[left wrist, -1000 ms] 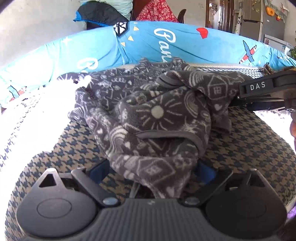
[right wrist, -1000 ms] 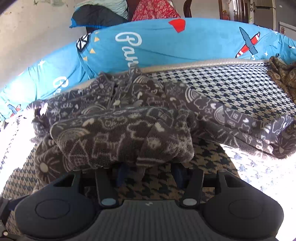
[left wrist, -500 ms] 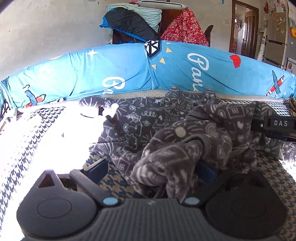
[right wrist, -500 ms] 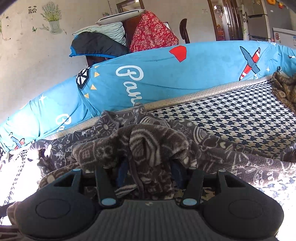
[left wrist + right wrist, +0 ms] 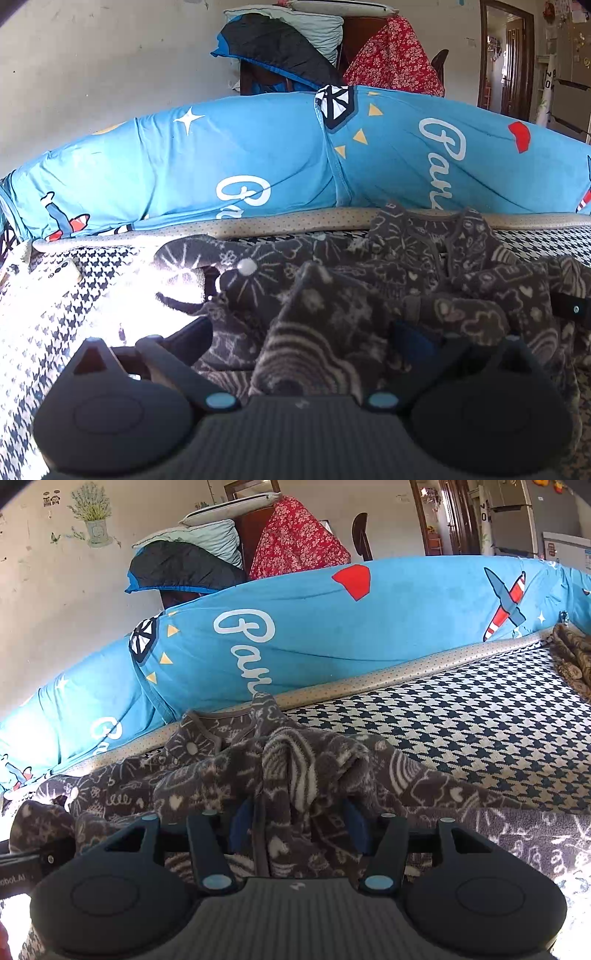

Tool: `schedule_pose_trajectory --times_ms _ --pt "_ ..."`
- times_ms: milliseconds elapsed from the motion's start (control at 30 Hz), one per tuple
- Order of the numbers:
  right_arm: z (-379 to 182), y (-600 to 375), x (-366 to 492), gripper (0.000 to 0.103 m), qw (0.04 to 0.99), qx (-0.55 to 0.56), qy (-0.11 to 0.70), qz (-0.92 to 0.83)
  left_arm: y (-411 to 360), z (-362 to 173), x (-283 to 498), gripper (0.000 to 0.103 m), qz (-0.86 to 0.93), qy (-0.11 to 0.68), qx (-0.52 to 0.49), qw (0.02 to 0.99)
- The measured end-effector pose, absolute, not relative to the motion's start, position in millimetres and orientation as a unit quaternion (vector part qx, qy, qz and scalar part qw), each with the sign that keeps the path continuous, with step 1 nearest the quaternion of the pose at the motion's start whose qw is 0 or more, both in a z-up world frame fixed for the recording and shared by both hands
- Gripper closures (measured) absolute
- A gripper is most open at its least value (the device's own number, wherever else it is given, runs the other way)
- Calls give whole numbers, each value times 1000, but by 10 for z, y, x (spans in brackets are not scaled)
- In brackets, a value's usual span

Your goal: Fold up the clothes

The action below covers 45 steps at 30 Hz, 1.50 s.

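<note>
A grey fleece garment (image 5: pixel 388 288) with white doodle print lies bunched on the houndstooth mattress (image 5: pixel 70 295). In the left wrist view my left gripper (image 5: pixel 306 343) has its fingers spread wide, and a fold of the fleece drapes over the gap and against the right finger (image 5: pixel 413 343). In the right wrist view my right gripper (image 5: pixel 295 823) is shut on a bunched fold of the same garment (image 5: pixel 295 768), with its blue pads (image 5: pixel 240 825) pressed on either side. Part of the right tool shows at the right edge of the left view.
A long blue printed bolster (image 5: pixel 258 158) runs along the mattress's far edge, also in the right view (image 5: pixel 332 627). Piled bedding and a red floral cloth (image 5: pixel 295 542) sit behind it. A brown patterned cloth (image 5: pixel 572 657) lies far right. Strong sunlight washes out the left mattress.
Both grippers have dropped low and swung left with the fleece. The garment has gone from a raised heap to a lower spread. The left jaws look wider apart.
</note>
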State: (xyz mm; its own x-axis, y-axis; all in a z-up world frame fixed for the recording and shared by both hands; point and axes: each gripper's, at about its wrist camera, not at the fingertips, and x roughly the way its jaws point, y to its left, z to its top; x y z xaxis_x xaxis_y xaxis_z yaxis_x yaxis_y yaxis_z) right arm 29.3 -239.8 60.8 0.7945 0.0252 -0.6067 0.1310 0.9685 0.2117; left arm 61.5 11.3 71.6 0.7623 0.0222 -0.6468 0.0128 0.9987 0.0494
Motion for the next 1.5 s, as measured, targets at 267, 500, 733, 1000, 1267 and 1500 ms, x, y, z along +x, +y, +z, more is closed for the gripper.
schedule_pose_trajectory --times_ms 267,500,733,1000,1267,1500 --pt "495 -2353 511 41 930 127 339 -55 136 626 825 0 1 353 19 936" --pt "555 -2327 520 39 928 121 348 -51 291 541 953 0 10 379 -29 925" --pt "655 -2395 268 32 925 119 360 -25 268 543 946 0 12 378 -23 925" --pt "570 -2578 -53 30 903 159 400 -14 260 546 929 0 15 376 -23 926" --pt "379 -2641 -56 30 866 233 443 -7 255 544 920 0 14 374 -18 927" --pt "210 -2520 66 30 847 275 455 -11 250 544 917 0 15 374 -17 927"
